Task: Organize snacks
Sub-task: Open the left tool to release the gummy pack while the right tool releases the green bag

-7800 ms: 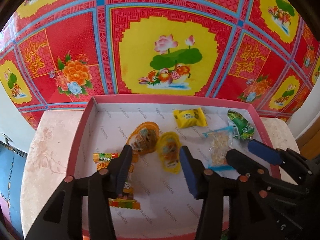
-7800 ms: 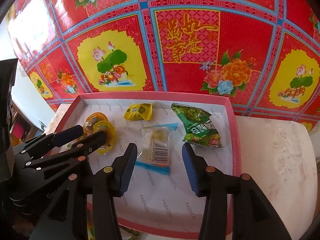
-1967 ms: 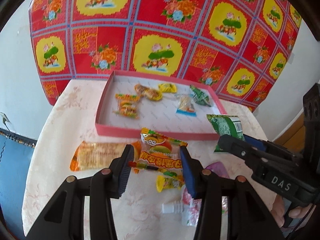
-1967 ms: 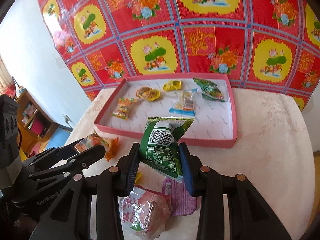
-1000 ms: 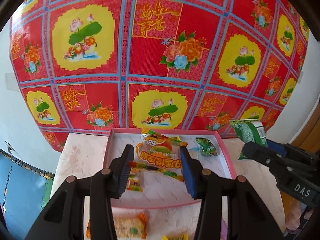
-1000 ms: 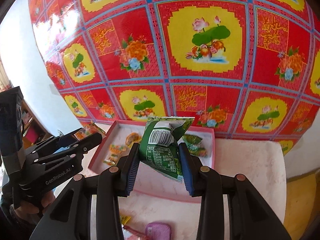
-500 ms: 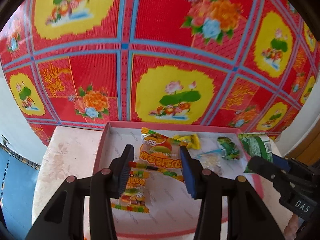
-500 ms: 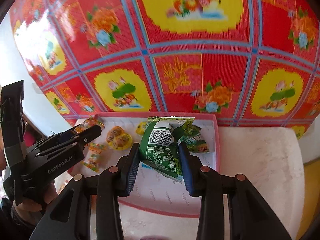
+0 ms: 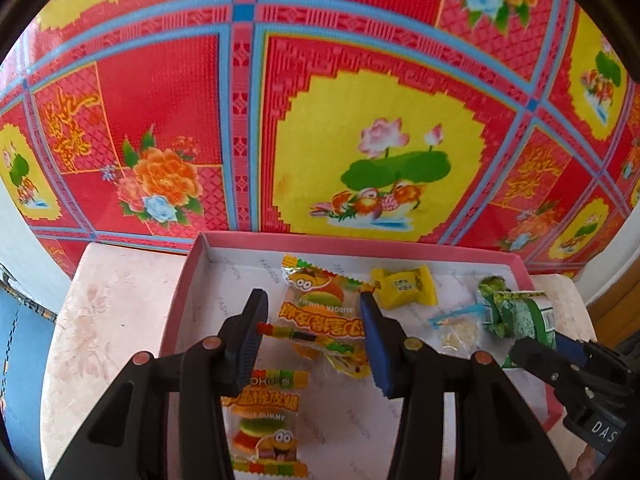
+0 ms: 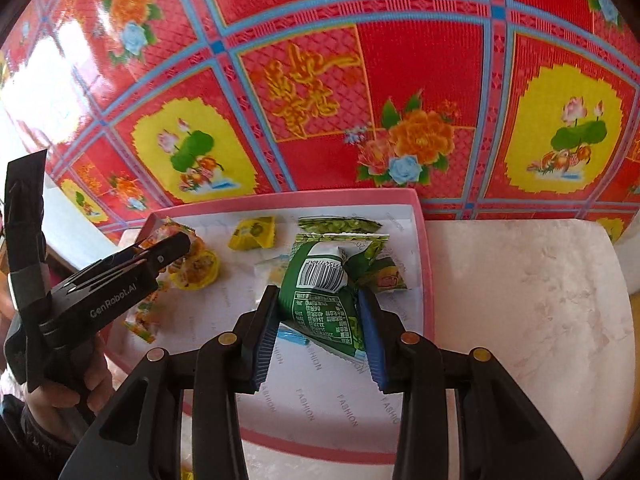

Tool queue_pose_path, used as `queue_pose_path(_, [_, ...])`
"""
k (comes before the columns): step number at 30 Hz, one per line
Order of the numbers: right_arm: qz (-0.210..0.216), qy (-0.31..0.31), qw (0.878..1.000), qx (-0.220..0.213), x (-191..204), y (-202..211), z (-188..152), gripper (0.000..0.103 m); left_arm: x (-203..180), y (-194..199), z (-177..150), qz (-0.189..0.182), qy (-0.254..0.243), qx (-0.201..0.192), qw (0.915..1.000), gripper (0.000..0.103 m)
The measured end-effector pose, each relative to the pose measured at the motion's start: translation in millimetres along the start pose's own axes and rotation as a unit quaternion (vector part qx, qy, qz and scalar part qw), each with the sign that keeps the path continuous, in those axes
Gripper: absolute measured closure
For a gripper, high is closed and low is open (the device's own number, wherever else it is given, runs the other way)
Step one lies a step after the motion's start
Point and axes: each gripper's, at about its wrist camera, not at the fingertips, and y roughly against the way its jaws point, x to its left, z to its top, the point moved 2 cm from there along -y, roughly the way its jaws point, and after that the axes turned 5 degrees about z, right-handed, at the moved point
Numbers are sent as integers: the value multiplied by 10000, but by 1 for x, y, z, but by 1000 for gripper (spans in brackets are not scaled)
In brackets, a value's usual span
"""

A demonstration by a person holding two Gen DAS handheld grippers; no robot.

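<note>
My left gripper [image 9: 310,330] is shut on a burger gummy packet [image 9: 322,312], held above the left half of the pink tray [image 9: 360,242]. A second, matching gummy packet [image 9: 262,420] lies on the tray floor below it. My right gripper [image 10: 320,320] is shut on a green snack bag [image 10: 320,294] with its barcode side up, over the tray's [image 10: 424,264] right half. In the left wrist view that green bag [image 9: 520,314] and the right gripper [image 9: 560,354] sit at the right. From the right wrist, the left gripper [image 10: 176,246] comes in from the left.
Lying in the tray are a yellow candy [image 9: 404,286], a clear packet with a blue strip [image 9: 456,326], another green bag [image 10: 338,224] and yellow jelly cups [image 10: 196,268]. A red and yellow flowered cloth [image 9: 380,152] hangs right behind the tray. Marbled tabletop [image 10: 540,312] lies to the tray's right.
Both grippers have come down and forward over the tray, each still holding its packet. The tray and its snacks now look much closer.
</note>
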Motion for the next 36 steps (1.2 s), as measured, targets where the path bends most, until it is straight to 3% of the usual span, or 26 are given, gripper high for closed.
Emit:
queue_pose_path(15, [14,19,10000,71,0,-10,0,58,-9,-20,-3,45,-38,254,9997,51])
queue_pose_path(22, [-10,18,10000,-25,0,0,-1,52,-8,-4,1,23,-54,201,9998,42])
queue_pose_path(36, [62,32,9997,-216,4,32,-6,52,-8,38,-8,6,-66,93,9999,41])
